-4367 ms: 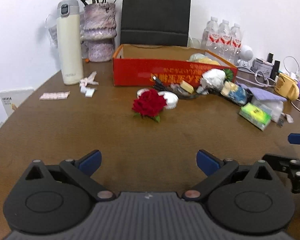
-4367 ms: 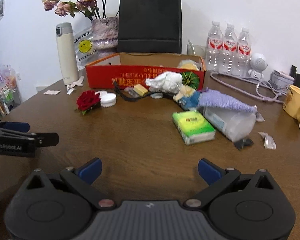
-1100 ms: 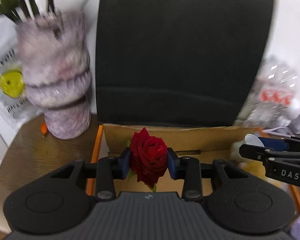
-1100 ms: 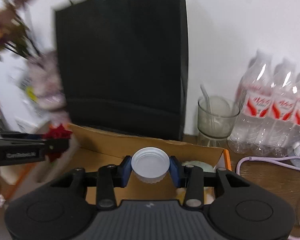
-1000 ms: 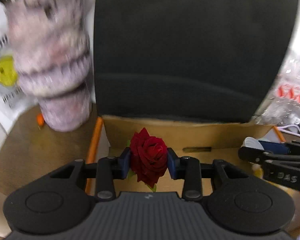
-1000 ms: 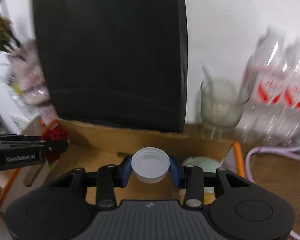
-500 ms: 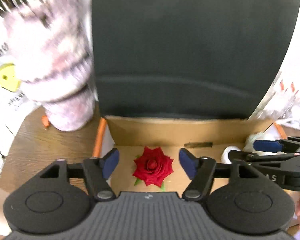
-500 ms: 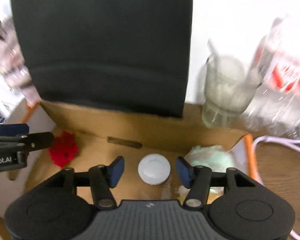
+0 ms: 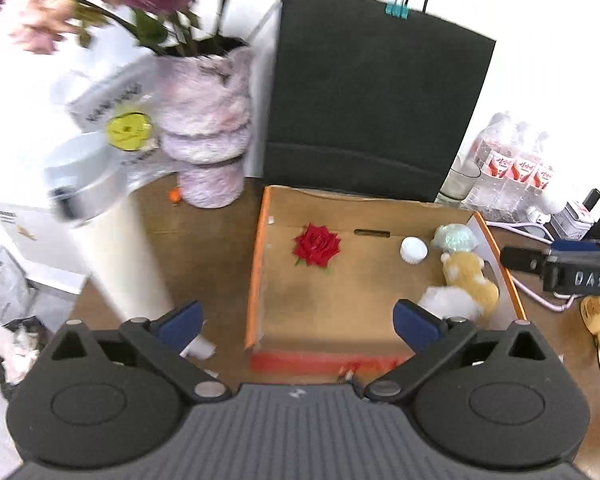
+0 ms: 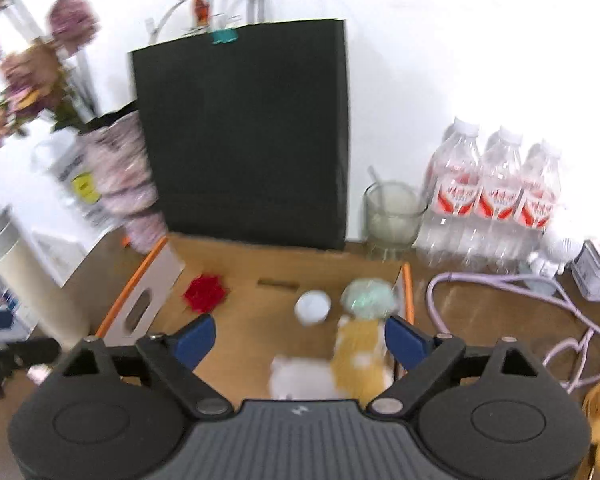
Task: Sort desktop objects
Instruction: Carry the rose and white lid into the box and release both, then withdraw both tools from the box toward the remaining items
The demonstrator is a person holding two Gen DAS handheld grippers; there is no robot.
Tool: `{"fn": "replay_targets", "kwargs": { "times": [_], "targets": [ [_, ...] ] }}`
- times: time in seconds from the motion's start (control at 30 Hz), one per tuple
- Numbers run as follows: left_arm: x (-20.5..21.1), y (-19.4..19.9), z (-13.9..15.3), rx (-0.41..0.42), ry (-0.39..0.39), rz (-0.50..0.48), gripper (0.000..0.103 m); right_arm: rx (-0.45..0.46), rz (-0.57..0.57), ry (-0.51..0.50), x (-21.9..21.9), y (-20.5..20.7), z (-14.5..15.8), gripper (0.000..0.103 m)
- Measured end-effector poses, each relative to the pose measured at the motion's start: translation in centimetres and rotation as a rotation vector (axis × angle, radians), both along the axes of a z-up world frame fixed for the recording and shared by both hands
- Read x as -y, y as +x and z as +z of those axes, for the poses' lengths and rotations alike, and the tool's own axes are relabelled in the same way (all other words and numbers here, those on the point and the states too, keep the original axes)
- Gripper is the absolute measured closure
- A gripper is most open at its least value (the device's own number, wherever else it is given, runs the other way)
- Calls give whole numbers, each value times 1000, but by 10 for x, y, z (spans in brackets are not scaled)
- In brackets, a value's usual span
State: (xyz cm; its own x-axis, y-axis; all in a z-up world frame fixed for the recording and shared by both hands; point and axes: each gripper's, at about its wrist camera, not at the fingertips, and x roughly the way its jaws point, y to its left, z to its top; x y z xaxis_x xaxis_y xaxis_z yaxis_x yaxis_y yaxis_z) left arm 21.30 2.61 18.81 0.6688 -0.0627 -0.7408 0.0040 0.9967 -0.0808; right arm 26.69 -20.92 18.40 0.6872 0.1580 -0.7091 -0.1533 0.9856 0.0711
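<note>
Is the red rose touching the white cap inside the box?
Apart. The left wrist view shows bare cardboard floor between the red rose and the white cap.

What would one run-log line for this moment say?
left gripper: open | right gripper: open | red rose: in cardboard box | white cap: in box

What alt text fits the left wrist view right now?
The open left gripper hovers over a cardboard box holding a red rose, a white cap and plush toys. A black bag stands behind the box.
</note>
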Motion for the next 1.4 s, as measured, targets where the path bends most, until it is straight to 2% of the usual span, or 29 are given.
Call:
{"fn": "replay_targets", "kwargs": {
  "times": [0.13, 0.2, 0.33, 0.43, 0.57, 0.7, 0.83, 0.9, 1.13, 1.27, 1.4],
  "targets": [
    [-12, -44, 16, 76, 5, 57, 0, 30, 27, 13, -5, -46, 5, 12],
    [-13, -70, 16, 168, 13, 78, 0, 72, 41, 25, -6, -74, 9, 12],
    [-12, -126, -4, 340, 39, 93, 0, 208, 60, 46, -7, -137, 6, 11],
    [-5, -164, -22, 384, 43, 79, 0, 286, 72, 58, -5, -184, -6, 11],
    [8, -217, -49, 438, 36, 41, 0, 327, 78, 57, -4, -240, -34, 6],
    [16, -257, -80, 425, 33, 26, 0, 284, 59, 87, 3, -289, -71, 5],
    [18, -282, -99, 390, -33, -1, 0, 263, 31, 94, 13, -331, -99, 4],
    [22, -291, -105, 380, -39, -12, 0, 241, 17, 99, 17, -343, -108, 4],
    [46, -303, -111, 382, -112, -79, 0, 227, -20, 95, 33, -367, -118, 2],
    [64, -292, -113, 360, -94, -95, 0, 250, -19, 97, 37, -377, -120, 2],
    [75, -283, -119, 330, -81, -61, 0, 267, -9, 99, 45, -380, -122, 1]
  ]
}}
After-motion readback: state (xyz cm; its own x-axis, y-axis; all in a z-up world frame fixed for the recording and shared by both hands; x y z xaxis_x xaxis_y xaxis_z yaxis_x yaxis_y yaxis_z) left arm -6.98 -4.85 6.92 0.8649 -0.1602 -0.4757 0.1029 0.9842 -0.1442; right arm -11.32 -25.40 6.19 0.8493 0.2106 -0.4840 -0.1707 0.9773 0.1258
